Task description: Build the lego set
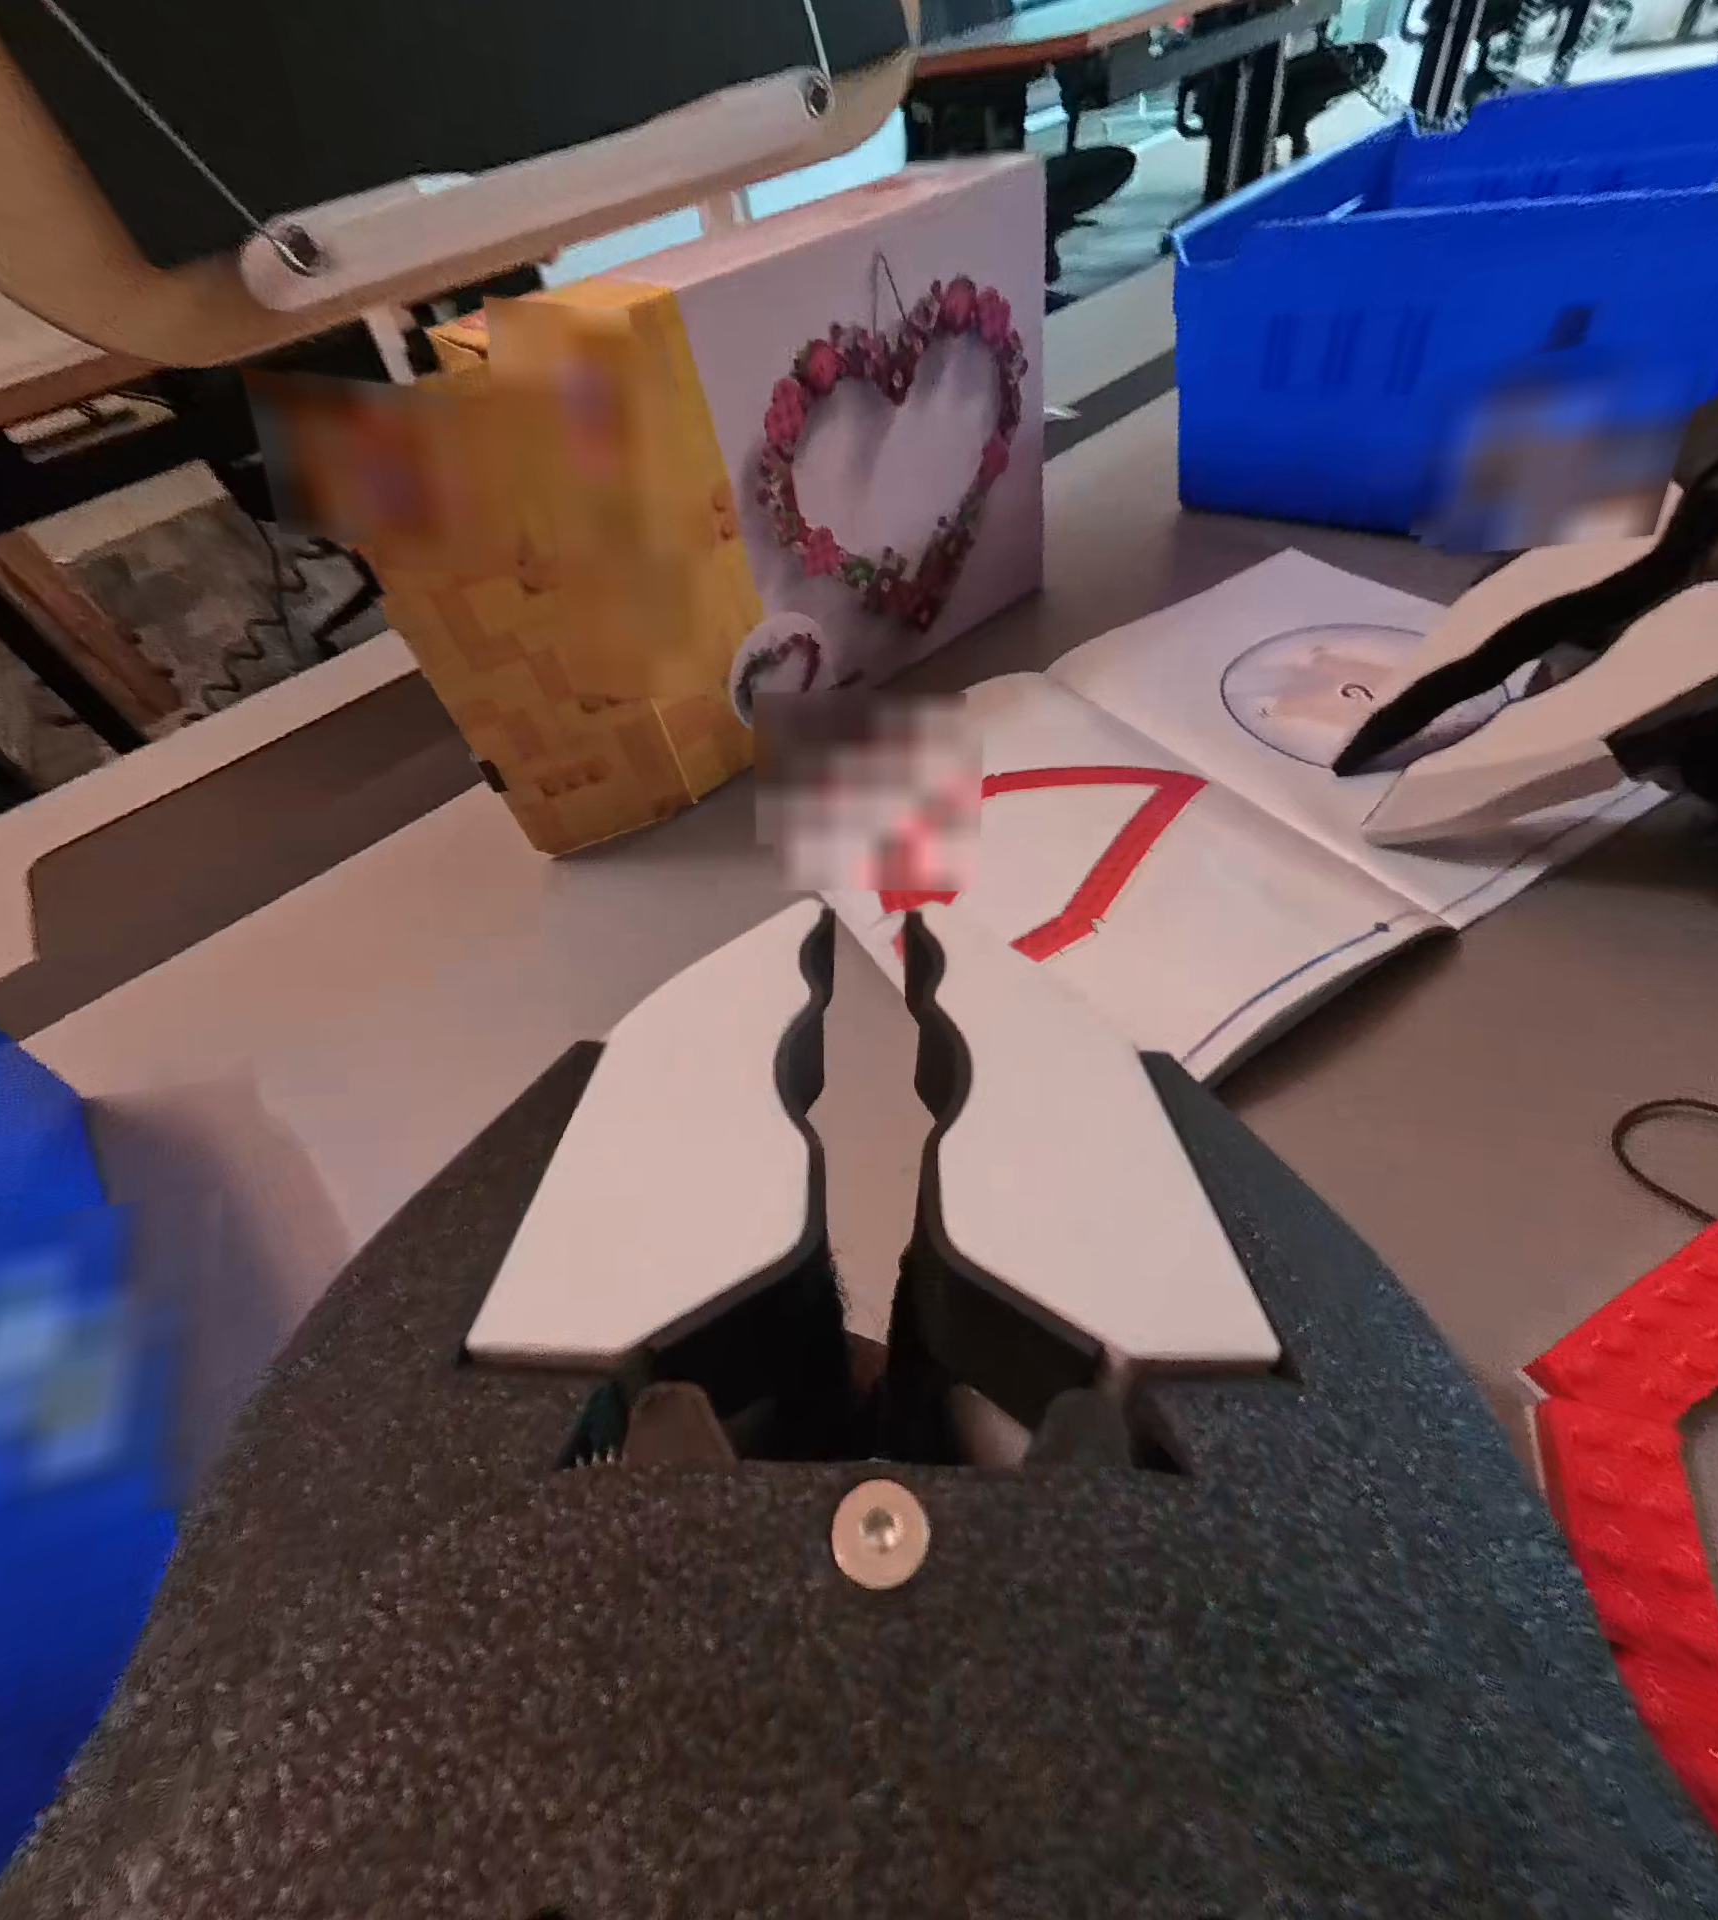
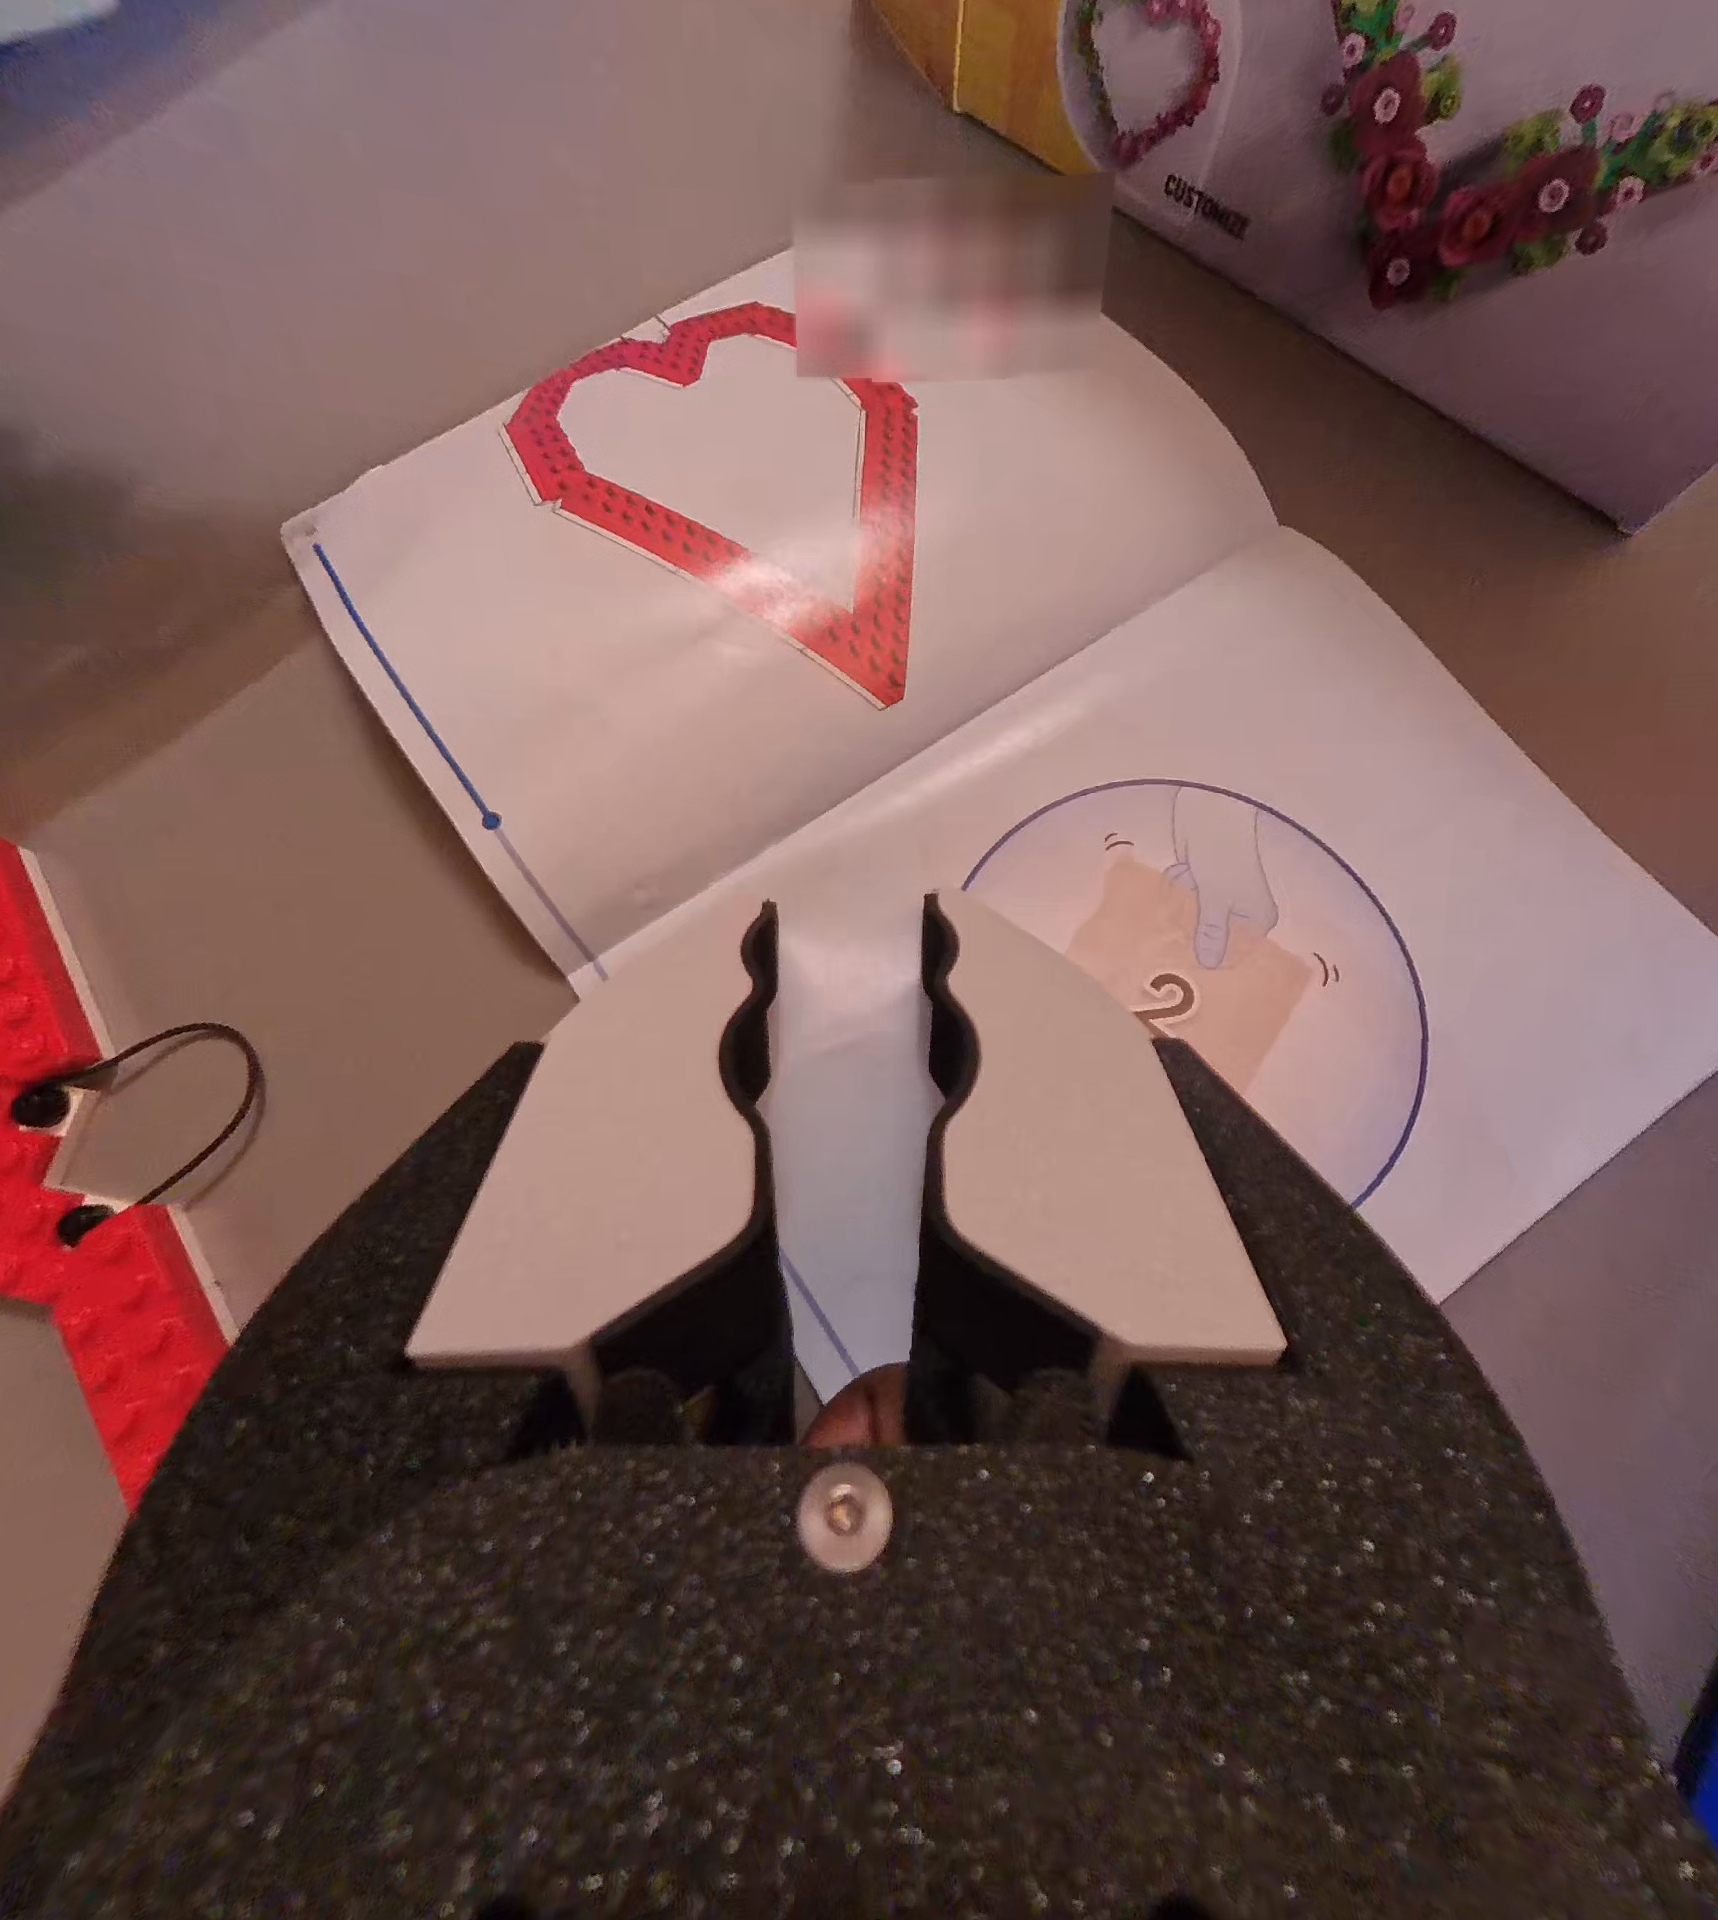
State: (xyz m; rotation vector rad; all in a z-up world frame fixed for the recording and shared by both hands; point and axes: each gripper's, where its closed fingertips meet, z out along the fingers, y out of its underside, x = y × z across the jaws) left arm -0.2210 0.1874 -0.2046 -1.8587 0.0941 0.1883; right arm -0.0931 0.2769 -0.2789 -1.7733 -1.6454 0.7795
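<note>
- The left gripper [image 1: 867,925] hangs empty over the table [image 1: 439,966], jaws a narrow gap apart, at the near left page of the open instruction booklet [image 1: 1281,831].
- The right gripper [image 2: 850,909], jaws apart and empty, hovers over the booklet's right page.
- The red heart frame [image 2: 24,1039], with its black cord loop [image 2: 211,1101], lies flat on the table, left of the right gripper.
- The step looks like consulting the booklet; next, probably fetch parts from a blue bin [image 1: 1457,343], gripping bricks squarely and pressing straight down onto the frame's studs.
</note>
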